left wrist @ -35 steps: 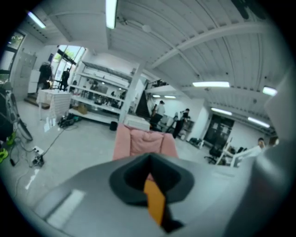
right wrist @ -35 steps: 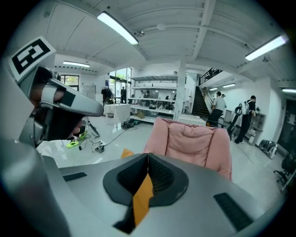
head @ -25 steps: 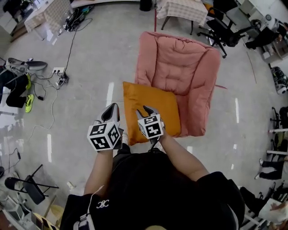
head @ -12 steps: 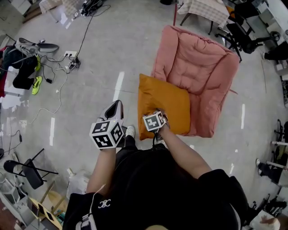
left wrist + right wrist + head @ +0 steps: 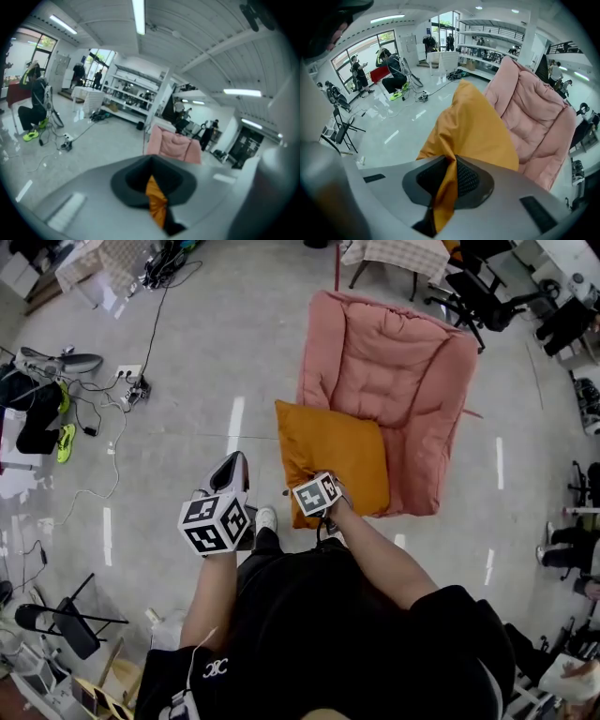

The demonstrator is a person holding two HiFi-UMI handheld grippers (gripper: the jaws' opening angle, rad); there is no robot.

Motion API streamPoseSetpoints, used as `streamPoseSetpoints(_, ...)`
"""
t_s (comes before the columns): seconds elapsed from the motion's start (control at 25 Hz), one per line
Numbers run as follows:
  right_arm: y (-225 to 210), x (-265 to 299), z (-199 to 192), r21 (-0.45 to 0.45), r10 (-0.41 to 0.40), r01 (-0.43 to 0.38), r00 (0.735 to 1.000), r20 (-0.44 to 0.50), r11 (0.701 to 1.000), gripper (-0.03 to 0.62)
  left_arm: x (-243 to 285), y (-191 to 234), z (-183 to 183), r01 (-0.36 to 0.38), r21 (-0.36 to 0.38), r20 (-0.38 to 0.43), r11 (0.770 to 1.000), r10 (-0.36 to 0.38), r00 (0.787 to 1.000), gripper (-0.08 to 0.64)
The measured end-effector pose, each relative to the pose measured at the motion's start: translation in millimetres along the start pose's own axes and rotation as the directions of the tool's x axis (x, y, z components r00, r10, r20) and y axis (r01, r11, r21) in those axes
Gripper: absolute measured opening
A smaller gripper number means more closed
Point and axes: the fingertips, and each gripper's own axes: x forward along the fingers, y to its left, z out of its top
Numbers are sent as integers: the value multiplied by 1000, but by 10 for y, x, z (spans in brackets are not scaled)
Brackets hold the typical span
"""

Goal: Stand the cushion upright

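Note:
The orange cushion (image 5: 335, 457) lies flat on the front of the pink padded chair (image 5: 394, 362). My right gripper (image 5: 321, 514) points steeply down at the cushion's near edge. Its jaws are closing, and a fold of the cushion (image 5: 473, 126) is pinched between the pads (image 5: 465, 178). The chair (image 5: 534, 117) rises behind it. My left gripper (image 5: 234, 463) hangs over the floor to the cushion's left and touches nothing. Its jaws (image 5: 152, 176) stand together, and a strip of the cushion (image 5: 157, 206) shows through the slit between them.
Cables and a power strip (image 5: 128, 393) lie on the floor at left. A folding chair (image 5: 56, 624) lies at lower left. A table (image 5: 398, 254) and a black office chair (image 5: 464, 298) stand behind the pink chair. My shoe (image 5: 267, 518) is near the cushion's corner.
My right gripper has dropped from above the cushion to its near edge and taken a fold of fabric between its jaws. The left gripper has barely shifted.

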Motion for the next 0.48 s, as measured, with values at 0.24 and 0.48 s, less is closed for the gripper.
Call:
streamPoseSetpoints(0.24, -375, -384, 0, 13, 4, -5, 997, 74, 1000, 8, 180, -364, 32, 78, 42, -12, 996, -78, 997, -2)
streamPoseSetpoints(0.48, -995, -845, 53, 47, -32, 26, 991, 133, 999, 5, 324, -732, 47, 141, 89, -27, 986, -139, 990, -2)
